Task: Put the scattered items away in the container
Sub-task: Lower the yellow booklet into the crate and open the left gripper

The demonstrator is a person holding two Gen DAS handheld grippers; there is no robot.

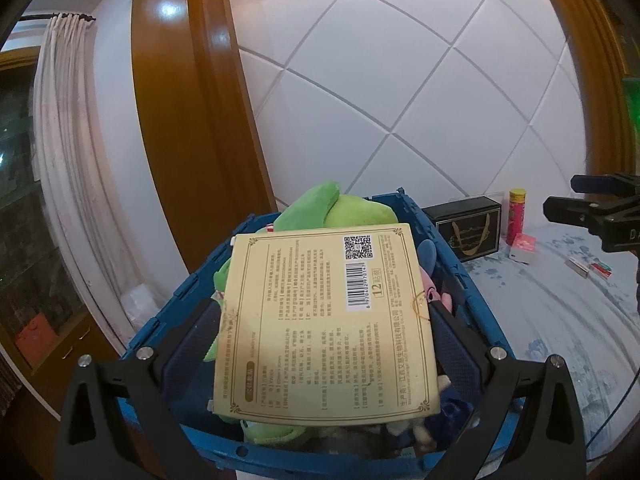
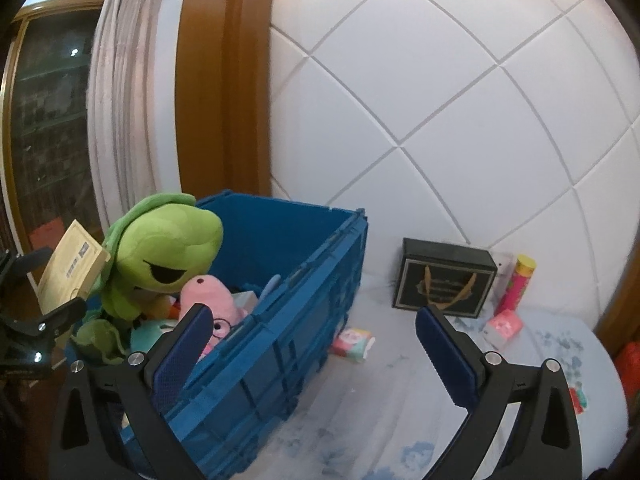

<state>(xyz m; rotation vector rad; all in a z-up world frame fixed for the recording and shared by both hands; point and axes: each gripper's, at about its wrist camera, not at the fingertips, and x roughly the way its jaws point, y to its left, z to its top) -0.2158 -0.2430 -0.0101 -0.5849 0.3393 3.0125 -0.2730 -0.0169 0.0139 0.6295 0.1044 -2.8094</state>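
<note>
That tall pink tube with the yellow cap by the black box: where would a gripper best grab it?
Grip the pink tube around its pink middle, below the yellow cap, coming from the front with the open right gripper. It stands nearly upright and is slim and round. The black box crowds its left and the wall is behind, so the front looks freest.
</note>
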